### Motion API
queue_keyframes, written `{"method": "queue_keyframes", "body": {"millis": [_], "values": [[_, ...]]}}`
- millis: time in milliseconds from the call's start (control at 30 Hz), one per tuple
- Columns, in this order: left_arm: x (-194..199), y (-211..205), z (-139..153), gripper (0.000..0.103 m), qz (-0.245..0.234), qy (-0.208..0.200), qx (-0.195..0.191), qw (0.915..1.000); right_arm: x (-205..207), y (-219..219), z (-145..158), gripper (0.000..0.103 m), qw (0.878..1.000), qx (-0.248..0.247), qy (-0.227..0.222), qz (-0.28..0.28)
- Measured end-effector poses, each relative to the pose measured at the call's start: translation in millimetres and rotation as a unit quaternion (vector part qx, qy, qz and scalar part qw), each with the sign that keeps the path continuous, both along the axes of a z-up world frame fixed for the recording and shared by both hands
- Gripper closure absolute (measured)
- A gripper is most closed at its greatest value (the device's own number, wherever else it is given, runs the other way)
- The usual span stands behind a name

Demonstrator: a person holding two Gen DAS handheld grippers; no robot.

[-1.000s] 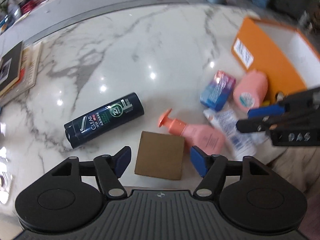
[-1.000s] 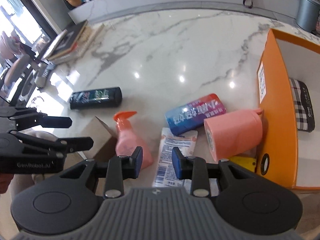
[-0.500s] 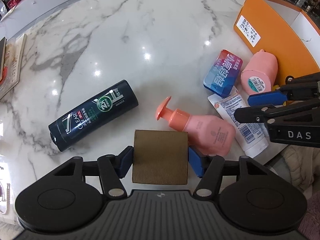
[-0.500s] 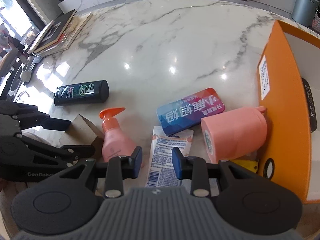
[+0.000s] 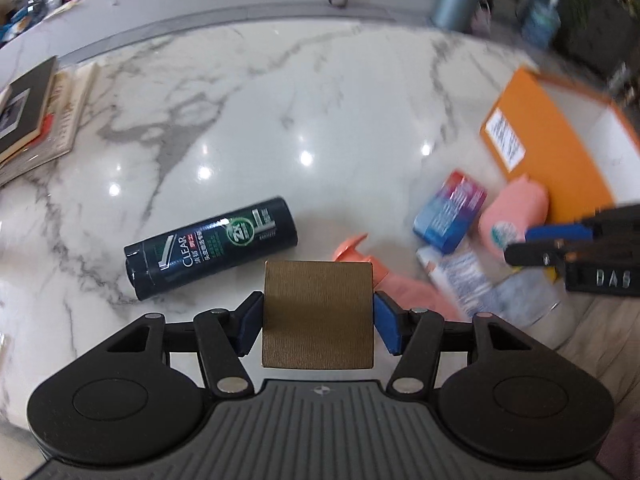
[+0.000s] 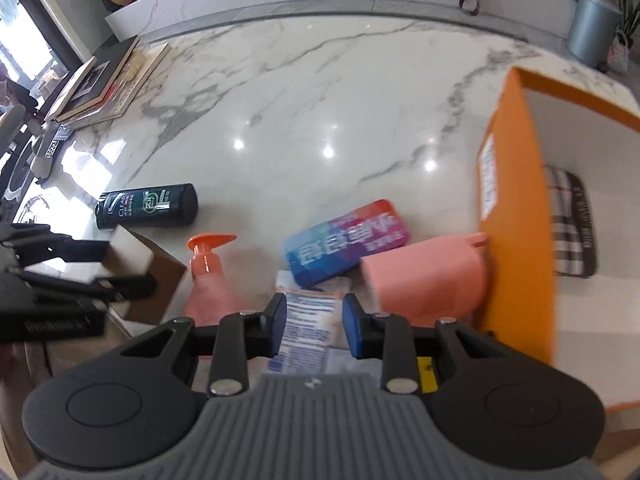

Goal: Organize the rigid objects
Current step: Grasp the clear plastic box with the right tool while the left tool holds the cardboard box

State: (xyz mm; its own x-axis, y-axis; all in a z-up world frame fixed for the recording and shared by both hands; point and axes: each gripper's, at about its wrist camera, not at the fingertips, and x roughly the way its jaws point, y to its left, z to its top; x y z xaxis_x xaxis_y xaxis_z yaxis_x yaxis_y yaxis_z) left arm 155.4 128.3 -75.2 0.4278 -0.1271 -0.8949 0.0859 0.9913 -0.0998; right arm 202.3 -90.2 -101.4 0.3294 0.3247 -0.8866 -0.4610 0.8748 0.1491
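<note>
My left gripper point(image 5: 318, 320) is shut on a small brown cardboard box point(image 5: 318, 314), held just above the marble table near its front edge; the box also shows in the right wrist view point(image 6: 150, 276). My right gripper point(image 6: 314, 322) is open and empty above a white and blue tube point(image 6: 310, 320). Beside it lie a pink pump bottle point(image 6: 208, 276), a blue and red box point(image 6: 346, 242) and a pink cylinder point(image 6: 428, 280). A dark Clear shampoo bottle point(image 5: 210, 246) lies to the left.
An open orange box point(image 6: 516, 216) stands at the right with a checked black case point(image 6: 570, 224) inside. Books point(image 5: 28, 116) are stacked at the far left. A grey bin point(image 6: 592, 20) stands beyond the table. A yellow item point(image 6: 426, 374) lies by the orange box.
My left gripper has closed on the brown box and lifted it slightly off the table. My right gripper has stayed open over the tube, shifting only a little.
</note>
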Motion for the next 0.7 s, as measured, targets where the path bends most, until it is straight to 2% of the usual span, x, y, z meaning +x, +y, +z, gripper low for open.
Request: {"method": "queue_keyframes", "body": {"millis": [167,267,333,500,600,700], "values": [[-13,-6,21,0.036,0.02,-0.037,-0.025,0.9988,-23,-22,11,0.07,0.999,-0.016,-0.034,-0.014],[-18,-14,27,0.036,0.011,-0.042,-0.052,0.9977,-37,-31,9,0.068,0.999,-0.026,-0.043,-0.02],[-21,-21,28,0.036,0.003,-0.043,-0.06,0.9973,-42,-32,4,0.062,0.999,-0.028,-0.037,-0.025],[-24,-35,21,0.036,-0.006,-0.035,-0.068,0.997,-37,-32,-7,0.061,0.998,-0.024,-0.016,-0.05],[-26,-37,17,0.036,-0.006,-0.029,-0.067,0.9973,-32,-33,-15,0.052,0.998,-0.014,0.002,-0.066],[-27,-37,15,0.036,-0.005,-0.027,-0.069,0.9972,-29,-31,-22,0.05,0.997,-0.016,0.007,-0.072]]}}
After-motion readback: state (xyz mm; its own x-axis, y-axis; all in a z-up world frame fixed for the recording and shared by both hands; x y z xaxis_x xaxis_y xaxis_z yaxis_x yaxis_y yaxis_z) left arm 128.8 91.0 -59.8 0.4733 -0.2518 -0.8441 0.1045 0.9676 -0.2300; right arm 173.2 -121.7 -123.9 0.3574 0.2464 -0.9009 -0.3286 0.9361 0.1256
